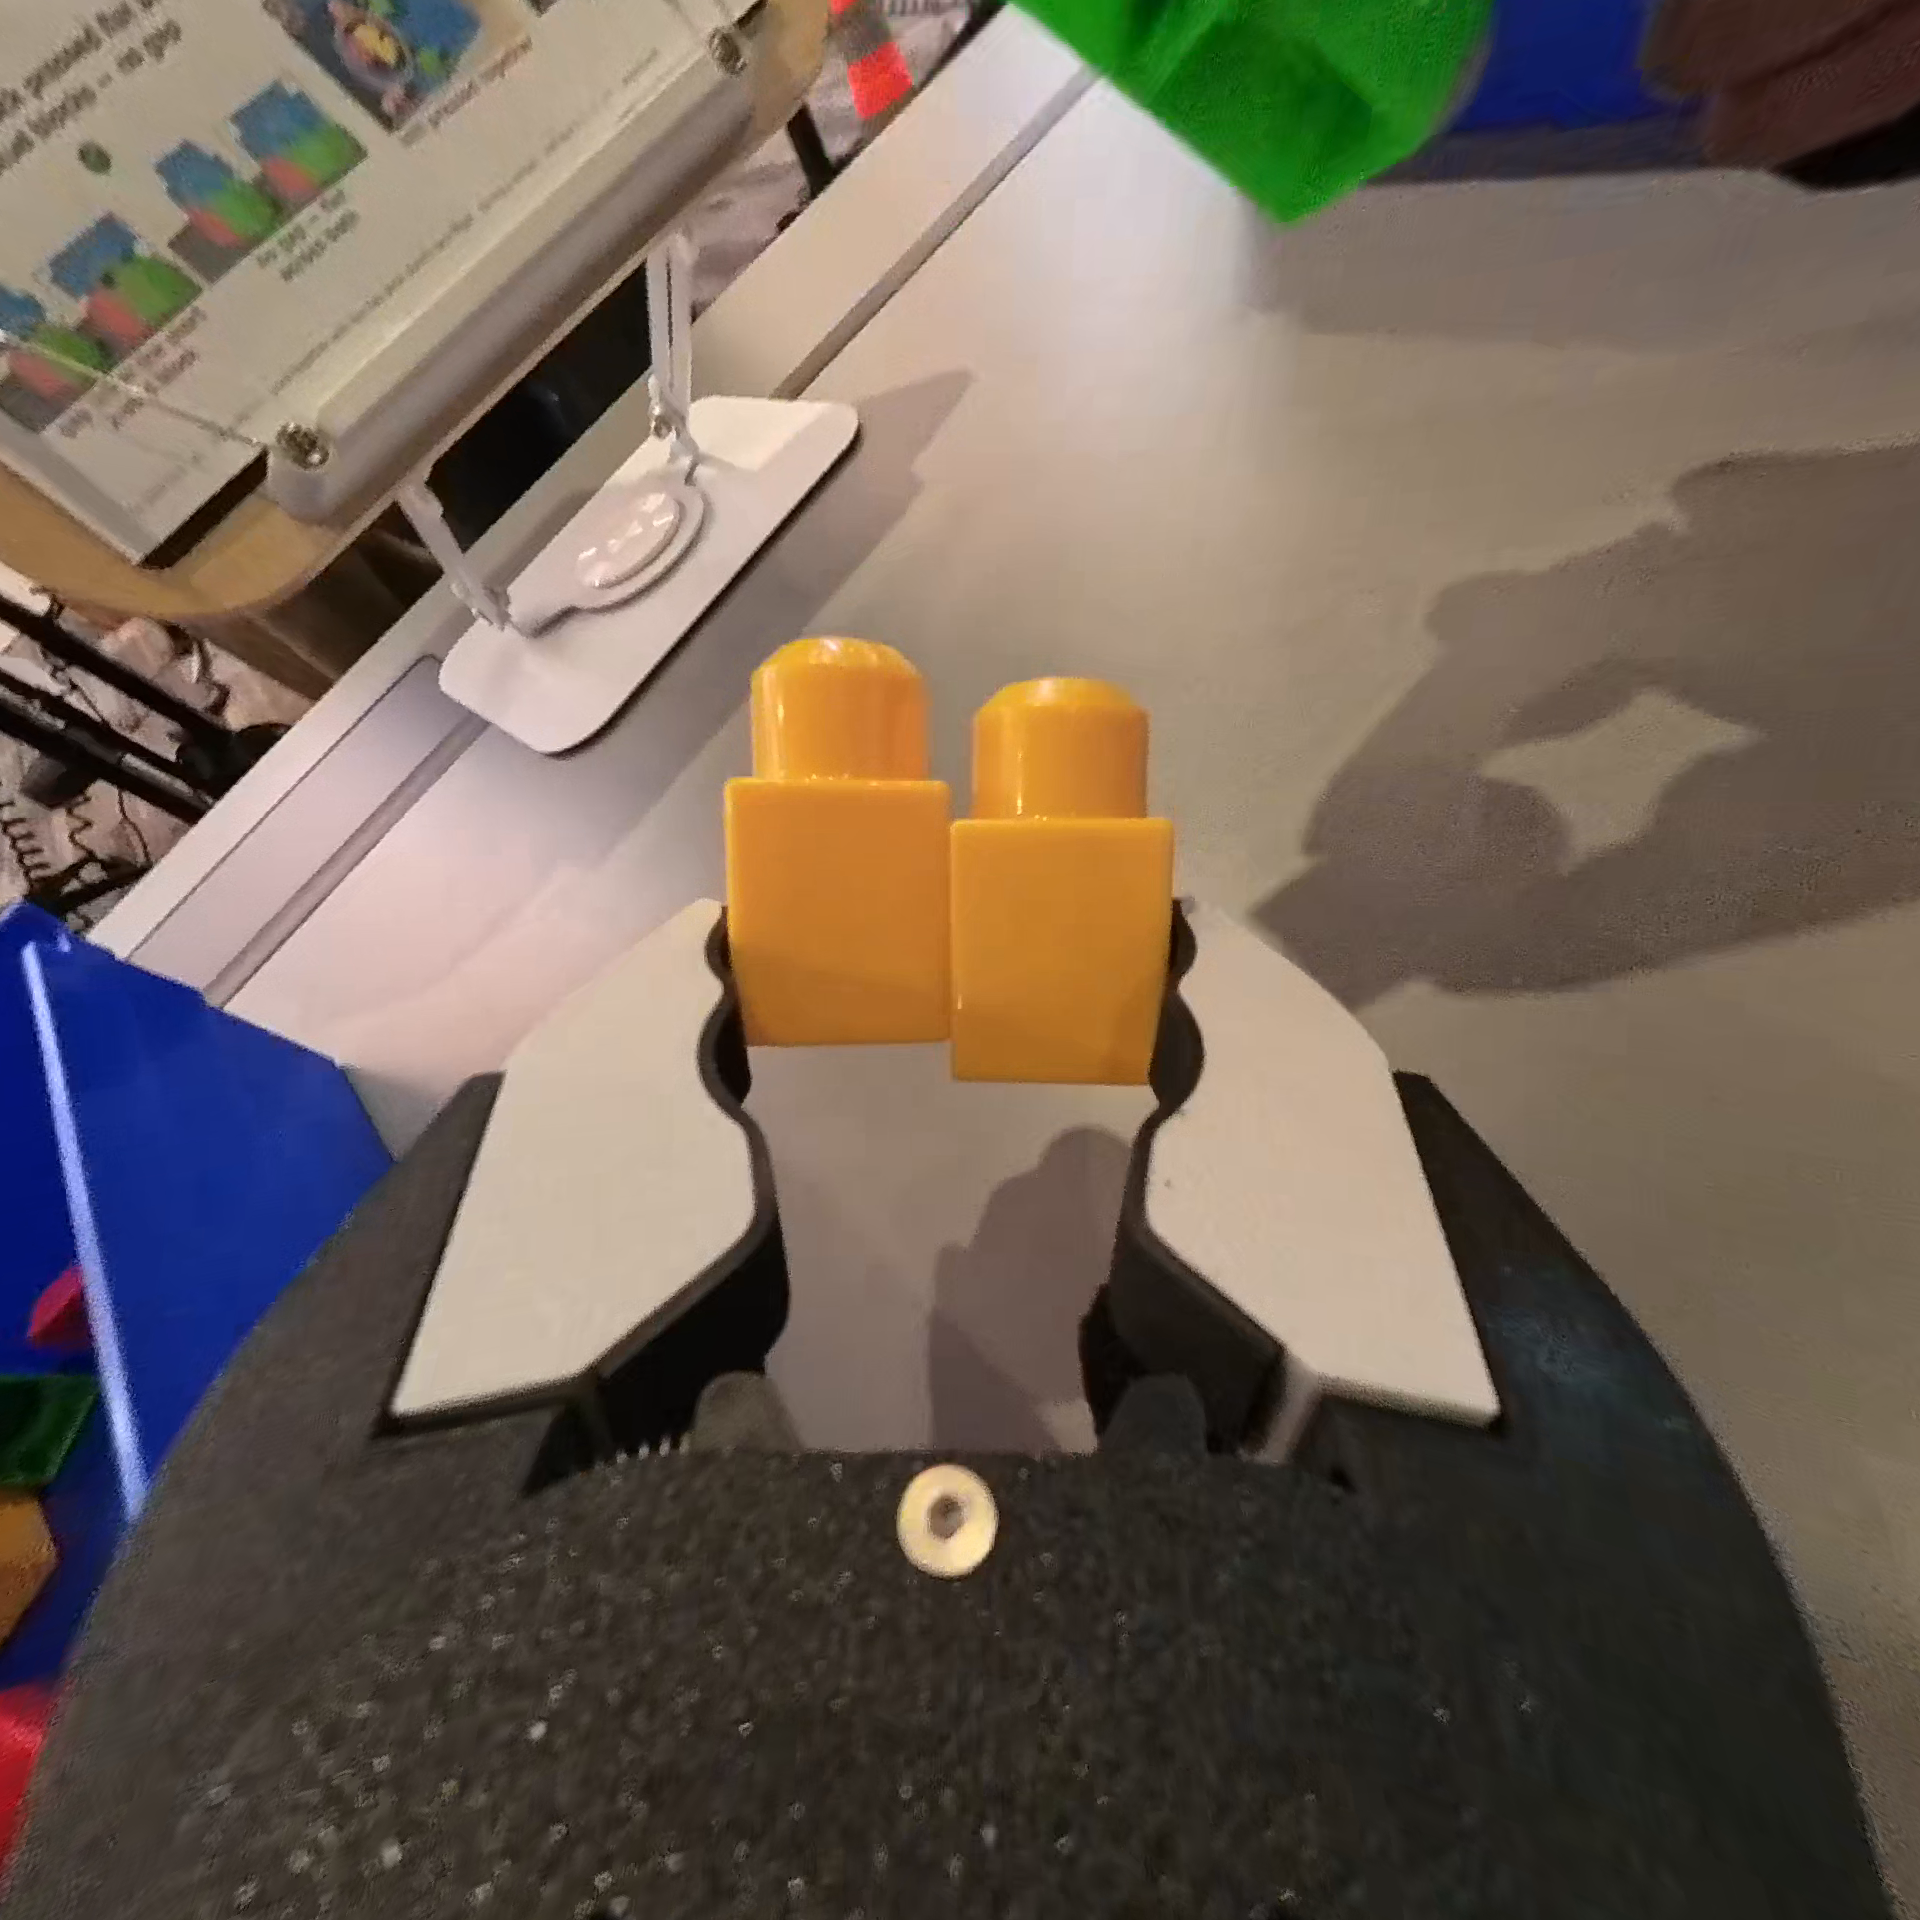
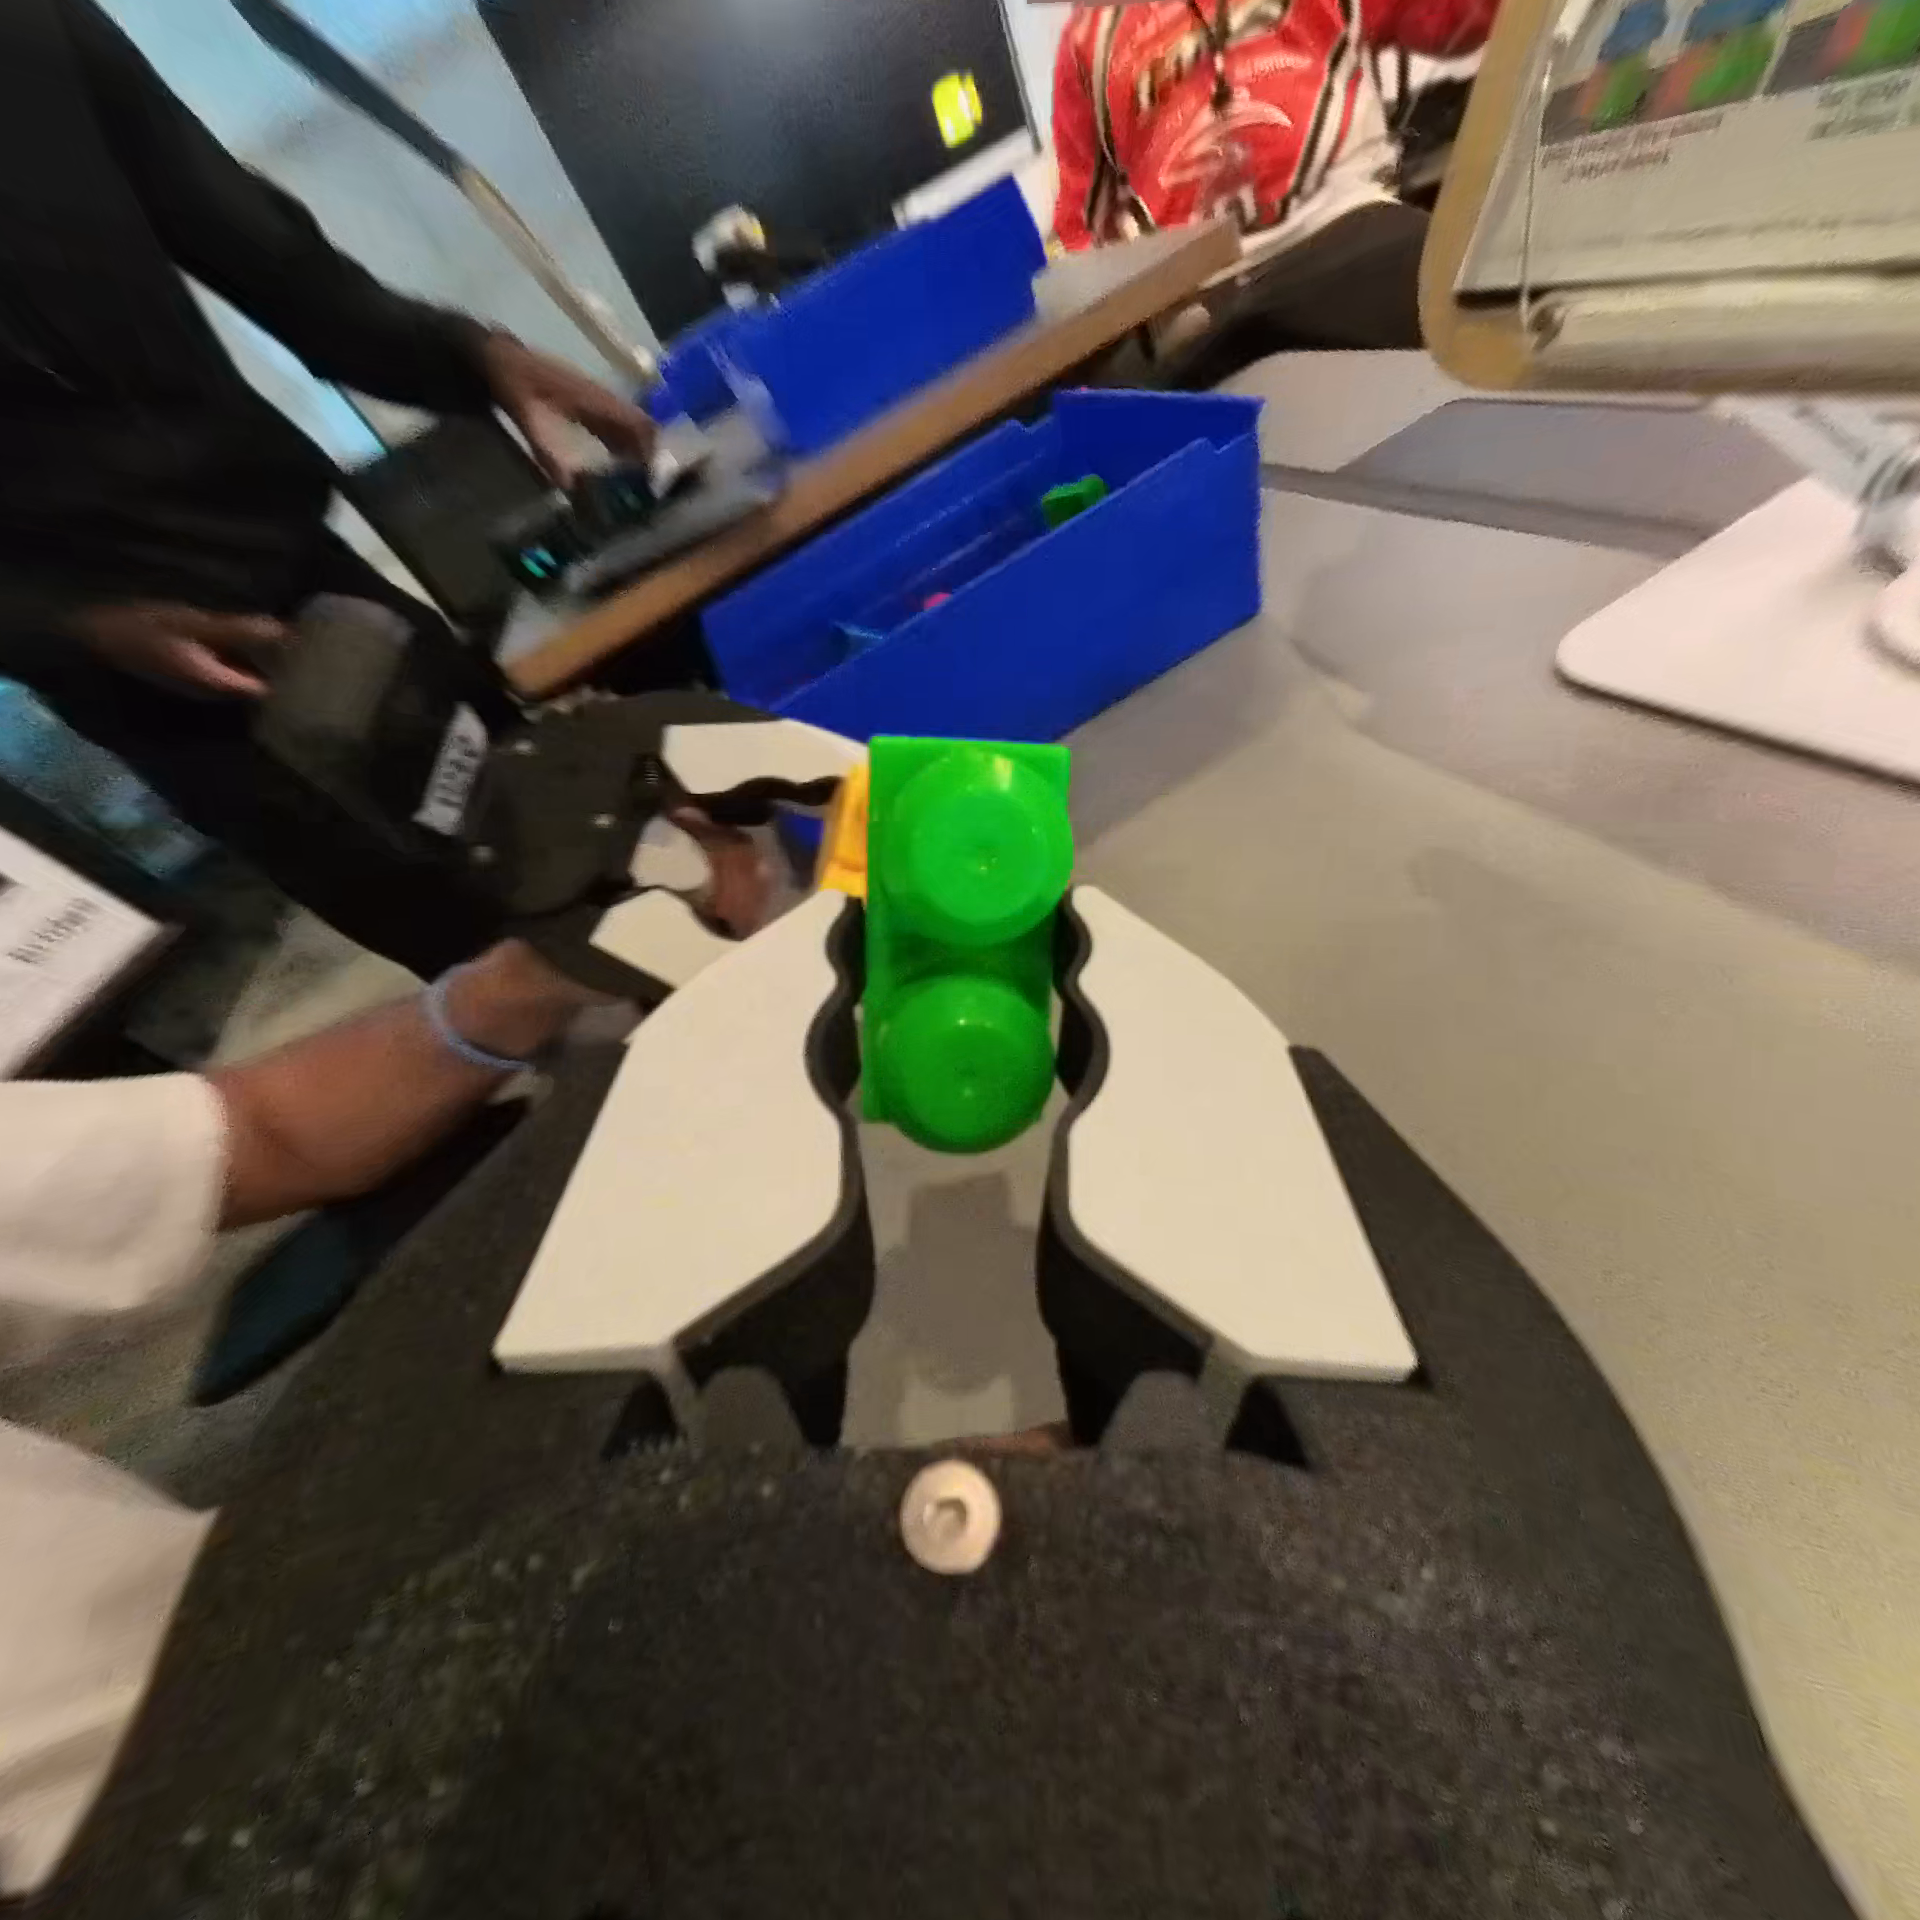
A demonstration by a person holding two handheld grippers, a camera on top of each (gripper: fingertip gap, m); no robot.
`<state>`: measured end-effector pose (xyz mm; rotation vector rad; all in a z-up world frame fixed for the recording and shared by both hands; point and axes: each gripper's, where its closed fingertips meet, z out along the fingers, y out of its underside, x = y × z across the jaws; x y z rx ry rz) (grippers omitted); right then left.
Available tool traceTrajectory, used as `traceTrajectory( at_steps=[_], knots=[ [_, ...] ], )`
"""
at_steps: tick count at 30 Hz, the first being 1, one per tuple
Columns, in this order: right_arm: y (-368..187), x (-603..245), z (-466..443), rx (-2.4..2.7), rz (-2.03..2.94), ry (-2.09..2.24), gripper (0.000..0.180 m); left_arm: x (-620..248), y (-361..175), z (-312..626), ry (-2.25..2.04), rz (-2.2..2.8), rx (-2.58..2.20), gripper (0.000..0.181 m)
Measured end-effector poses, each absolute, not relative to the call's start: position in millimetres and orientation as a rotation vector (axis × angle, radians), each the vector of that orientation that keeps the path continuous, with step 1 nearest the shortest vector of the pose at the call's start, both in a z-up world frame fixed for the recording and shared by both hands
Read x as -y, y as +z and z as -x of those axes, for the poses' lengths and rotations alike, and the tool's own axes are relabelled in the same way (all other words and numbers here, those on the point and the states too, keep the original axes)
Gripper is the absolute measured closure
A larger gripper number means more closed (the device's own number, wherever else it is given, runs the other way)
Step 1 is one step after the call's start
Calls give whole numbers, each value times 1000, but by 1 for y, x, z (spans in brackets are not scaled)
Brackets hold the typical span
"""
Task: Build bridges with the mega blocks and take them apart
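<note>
My left gripper [image 1: 951, 971] is shut on two yellow one-stud blocks [image 1: 945, 894] held side by side, studs pointing away from the camera, above the grey table. My right gripper [image 2: 961, 997] is shut on a green two-stud block [image 2: 966, 935], its studs facing the camera. The green block also shows blurred at the top of the left wrist view [image 1: 1278, 94]. In the right wrist view the left gripper [image 2: 582, 831] sits at the left, with a bit of yellow block [image 2: 847, 831] just behind the green block's left edge.
A blue bin [image 2: 997, 592] with several loose blocks stands on the grey table [image 1: 1351, 520]; its corner shows in the left wrist view [image 1: 177, 1122]. A white stand [image 1: 655, 561] carries an instruction sheet [image 1: 208, 208]. People work at a neighbouring table [image 2: 862, 457].
</note>
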<state>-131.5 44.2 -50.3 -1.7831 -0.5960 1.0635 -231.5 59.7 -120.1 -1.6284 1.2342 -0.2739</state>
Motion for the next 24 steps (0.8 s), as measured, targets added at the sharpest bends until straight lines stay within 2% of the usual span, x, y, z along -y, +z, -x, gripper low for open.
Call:
traceTrajectory(
  at_steps=[7,16,24],
  knots=[
    [-50,-18,134,433,1730,1433,145,-43,-102,198,-179,1444,-1392,105],
    [-54,-21,137,432,1748,1421,145,-30,-81,159,-45,1301,-1550,105],
    [-66,-14,136,477,1746,1464,145,-27,-87,148,-19,1259,-1617,105]
  ],
)
